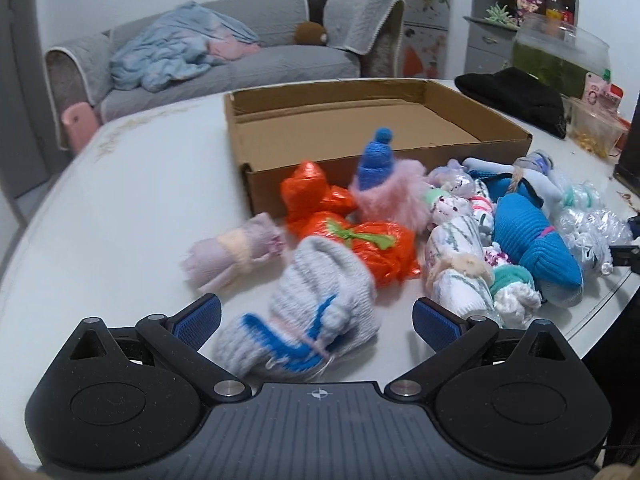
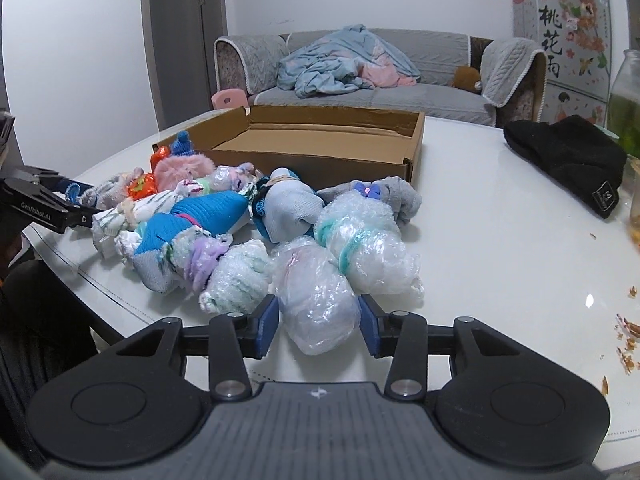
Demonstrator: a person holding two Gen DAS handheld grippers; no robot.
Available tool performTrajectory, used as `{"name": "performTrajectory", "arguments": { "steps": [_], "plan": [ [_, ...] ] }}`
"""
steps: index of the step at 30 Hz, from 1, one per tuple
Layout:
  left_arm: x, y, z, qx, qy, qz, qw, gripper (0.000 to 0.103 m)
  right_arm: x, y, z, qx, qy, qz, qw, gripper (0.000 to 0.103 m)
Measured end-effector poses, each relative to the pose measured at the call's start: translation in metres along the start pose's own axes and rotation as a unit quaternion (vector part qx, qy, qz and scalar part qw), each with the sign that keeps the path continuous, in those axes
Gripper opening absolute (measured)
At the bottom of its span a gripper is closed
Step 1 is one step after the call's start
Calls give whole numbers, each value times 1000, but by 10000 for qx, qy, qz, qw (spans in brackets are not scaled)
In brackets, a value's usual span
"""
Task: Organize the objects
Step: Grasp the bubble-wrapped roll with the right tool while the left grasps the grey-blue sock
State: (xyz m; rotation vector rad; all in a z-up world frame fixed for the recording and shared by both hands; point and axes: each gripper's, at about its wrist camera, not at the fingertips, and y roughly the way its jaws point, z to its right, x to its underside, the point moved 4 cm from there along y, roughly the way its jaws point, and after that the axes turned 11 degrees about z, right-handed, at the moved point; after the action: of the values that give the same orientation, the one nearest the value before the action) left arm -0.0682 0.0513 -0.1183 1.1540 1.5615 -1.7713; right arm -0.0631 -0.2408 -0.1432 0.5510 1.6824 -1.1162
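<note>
Right gripper [image 2: 318, 326] clamps a clear plastic-wrapped bundle [image 2: 316, 304] at lower centre, pads pressing both sides. Left gripper [image 1: 316, 318] stands wide apart around a grey knit roll [image 1: 316, 304], lower centre, not gripping yet. Cardboard box [image 2: 416, 136] sits empty behind the pile, mid-frame. Best approach, prob.: lift straight up, clear neighbours, carry over box wall w/o squeezing harder.

Motion blurs the grey-and-blue knitted bundle [image 1: 308, 312] in the left wrist view; the frame edge crops the glass jar [image 2: 626, 96].
</note>
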Motion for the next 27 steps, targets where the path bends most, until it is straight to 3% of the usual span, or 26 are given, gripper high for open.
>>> {"name": "performTrajectory", "arguments": {
  "steps": [3, 4, 10, 21, 27],
  "plan": [
    [1, 5, -4, 90, -149, -94, 9998, 86, 1, 1, 3, -24, 17, 44, 10000, 40],
    [2, 4, -5, 72, -159, -109, 9998, 75, 2, 1, 4, -36, 36, 62, 10000, 37],
    [3, -8, -6, 167, -343, 5, 9993, 64, 1, -8, 6, -125, 117, 170, 9997, 31],
    [-14, -30, -12, 149, -527, 340, 9979, 62, -21, -29, 15, -65, 156, 454, 9988, 30],
    [-65, -42, -19, 92, -533, 772, 9955, 62, -64, -30, 14, -238, 151, 784, 9965, 30]
  ]
}}
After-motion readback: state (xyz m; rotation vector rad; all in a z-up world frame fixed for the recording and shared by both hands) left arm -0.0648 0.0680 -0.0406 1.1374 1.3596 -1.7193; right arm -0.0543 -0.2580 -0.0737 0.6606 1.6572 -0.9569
